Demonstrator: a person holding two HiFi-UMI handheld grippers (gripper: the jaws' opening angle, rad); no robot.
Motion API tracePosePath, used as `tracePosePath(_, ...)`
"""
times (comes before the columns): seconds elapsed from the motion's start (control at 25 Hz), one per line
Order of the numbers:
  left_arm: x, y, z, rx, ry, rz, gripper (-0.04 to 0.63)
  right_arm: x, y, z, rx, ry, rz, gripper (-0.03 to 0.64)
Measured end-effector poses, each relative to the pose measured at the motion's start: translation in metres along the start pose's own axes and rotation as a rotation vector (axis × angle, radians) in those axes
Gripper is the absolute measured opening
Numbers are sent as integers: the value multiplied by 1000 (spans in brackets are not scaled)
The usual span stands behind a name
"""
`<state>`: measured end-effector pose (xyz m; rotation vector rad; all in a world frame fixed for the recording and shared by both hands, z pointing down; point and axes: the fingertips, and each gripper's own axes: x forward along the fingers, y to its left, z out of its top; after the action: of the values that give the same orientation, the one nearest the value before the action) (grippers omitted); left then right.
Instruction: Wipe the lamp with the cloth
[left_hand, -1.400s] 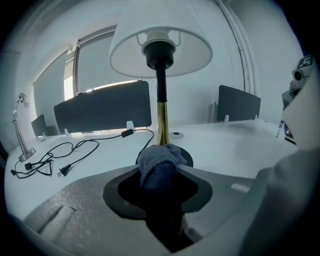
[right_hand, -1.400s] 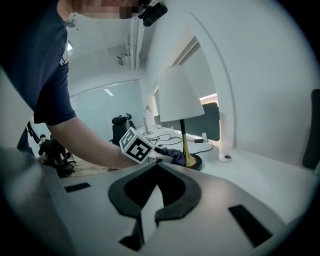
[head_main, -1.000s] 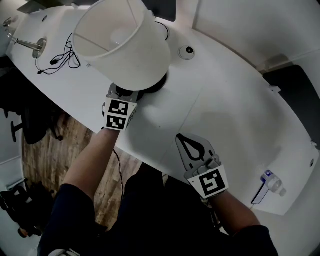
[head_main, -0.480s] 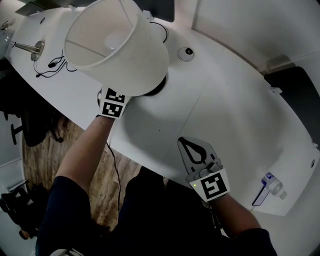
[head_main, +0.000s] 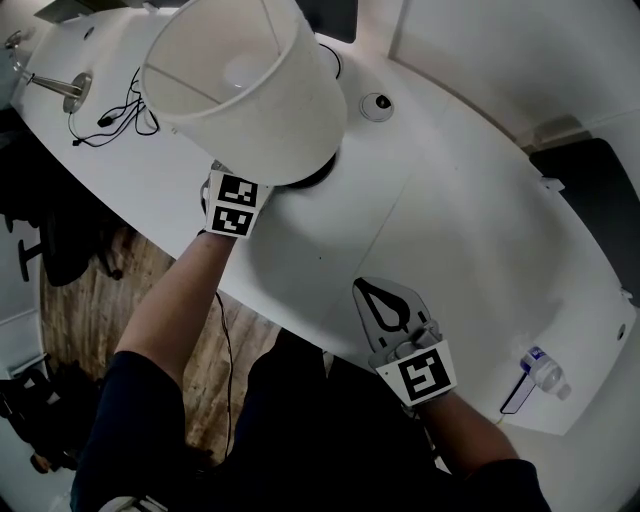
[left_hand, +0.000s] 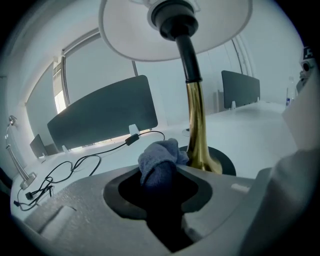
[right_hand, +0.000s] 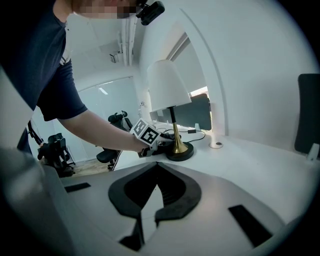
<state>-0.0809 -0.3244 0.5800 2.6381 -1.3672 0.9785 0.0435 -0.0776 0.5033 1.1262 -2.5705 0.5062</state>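
Nearest the person, the right gripper (right_hand: 153, 167) rests on the front edge of the white table (head_main: 470, 230), well apart from the lamp. Its jaws are drawn together with the tips meeting and nothing between them.

Farther in, the left gripper (left_hand: 160, 169) reaches under the lamp's white shade (head_main: 245, 90). Its jaws are clenched on a bunched blue-grey cloth (left_hand: 157, 154). The cloth sticks out past the jaw tips, and its far end presses against the foot of the brass stem (left_hand: 197, 127), just where the stem flares into the black round base (left_hand: 226, 161). From the head view the shade hides the jaw tips, and only the marker cube shows at the shade's near rim.

Beyond the lamp, a black cable (left_hand: 95, 159) loops across the table towards its far left. A plastic bottle (head_main: 546, 366) lies at the table's right end, well away from both grippers.
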Motion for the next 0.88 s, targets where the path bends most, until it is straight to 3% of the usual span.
tracePosePath(0.56, -38, -31, -9, -172, -34, 79, 117, -14, 9, -2, -26, 9, 24, 9)
tracePosePath(0.76, -48, -51, -12, -246, -25, 77, 118, -16, 11, 0, -34, 4, 39, 9)
tracePosePath(0.88, -48, -67, -9, -252, -17, 61, 118, -17, 9, 2, -30, 3, 41, 9)
